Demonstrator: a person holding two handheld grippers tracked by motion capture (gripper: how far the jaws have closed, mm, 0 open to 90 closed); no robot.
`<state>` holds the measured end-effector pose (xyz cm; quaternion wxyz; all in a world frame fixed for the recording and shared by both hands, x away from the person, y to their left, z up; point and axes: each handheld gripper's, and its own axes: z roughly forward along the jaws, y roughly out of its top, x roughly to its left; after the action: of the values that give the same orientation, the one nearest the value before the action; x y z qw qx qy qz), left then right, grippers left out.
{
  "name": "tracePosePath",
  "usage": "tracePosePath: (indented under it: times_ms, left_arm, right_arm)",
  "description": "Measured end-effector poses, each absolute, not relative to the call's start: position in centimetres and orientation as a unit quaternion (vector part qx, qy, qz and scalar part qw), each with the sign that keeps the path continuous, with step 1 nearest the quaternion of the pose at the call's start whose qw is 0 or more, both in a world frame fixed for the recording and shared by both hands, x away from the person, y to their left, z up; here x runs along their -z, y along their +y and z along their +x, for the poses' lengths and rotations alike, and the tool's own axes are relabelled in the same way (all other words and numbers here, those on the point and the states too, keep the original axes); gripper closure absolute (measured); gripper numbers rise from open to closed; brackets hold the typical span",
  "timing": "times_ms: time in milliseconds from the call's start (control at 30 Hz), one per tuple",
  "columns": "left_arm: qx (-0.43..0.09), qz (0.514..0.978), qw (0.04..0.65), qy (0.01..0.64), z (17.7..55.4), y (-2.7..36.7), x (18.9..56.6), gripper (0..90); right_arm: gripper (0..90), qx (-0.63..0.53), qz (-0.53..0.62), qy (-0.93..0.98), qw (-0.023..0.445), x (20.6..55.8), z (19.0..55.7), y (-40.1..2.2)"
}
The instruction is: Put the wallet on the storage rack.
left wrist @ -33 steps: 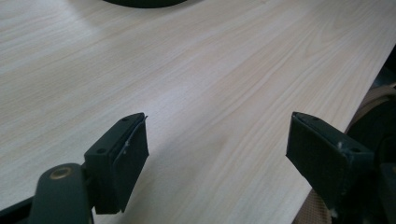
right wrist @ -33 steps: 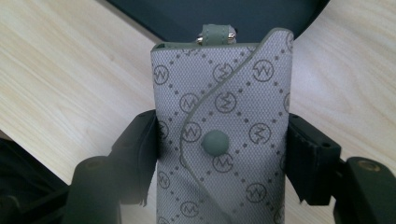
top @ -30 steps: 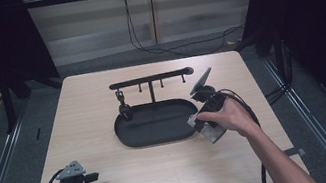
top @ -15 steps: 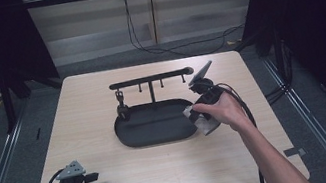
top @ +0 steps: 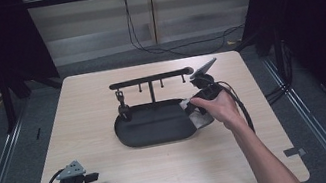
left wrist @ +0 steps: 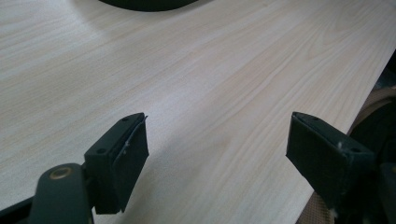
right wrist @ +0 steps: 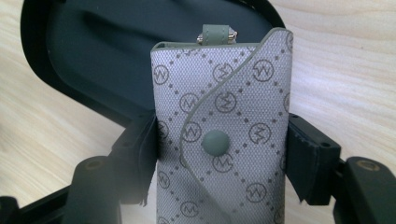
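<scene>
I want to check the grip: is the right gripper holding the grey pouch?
Yes, the right gripper is shut on the grey pouch, one jaw pressing each side.

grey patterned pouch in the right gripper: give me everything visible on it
The pouch is a small flat case of silver-grey woven-looking fabric printed with circled-letter logos and dotted diamond lines. A curved flap with green edging shuts on a round grey-green snap; a short green loop with metal hardware sits at its top end. The right gripper clamps it across its width, over the right end of the black tray.
</scene>
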<state>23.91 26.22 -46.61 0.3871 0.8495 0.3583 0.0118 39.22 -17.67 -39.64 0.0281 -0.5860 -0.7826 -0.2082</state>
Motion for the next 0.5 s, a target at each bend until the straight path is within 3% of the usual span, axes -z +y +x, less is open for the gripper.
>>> tracePosePath:
  times_ms: [500]
  left_arm:
    - [-0.013, 0.850, 0.386, 0.359, 23.9, 26.2, 46.6, 20.6]
  right_arm:
    - [33.6, 0.246, -0.607, -0.755, 0.036, 41.4, 40.1, -17.4]
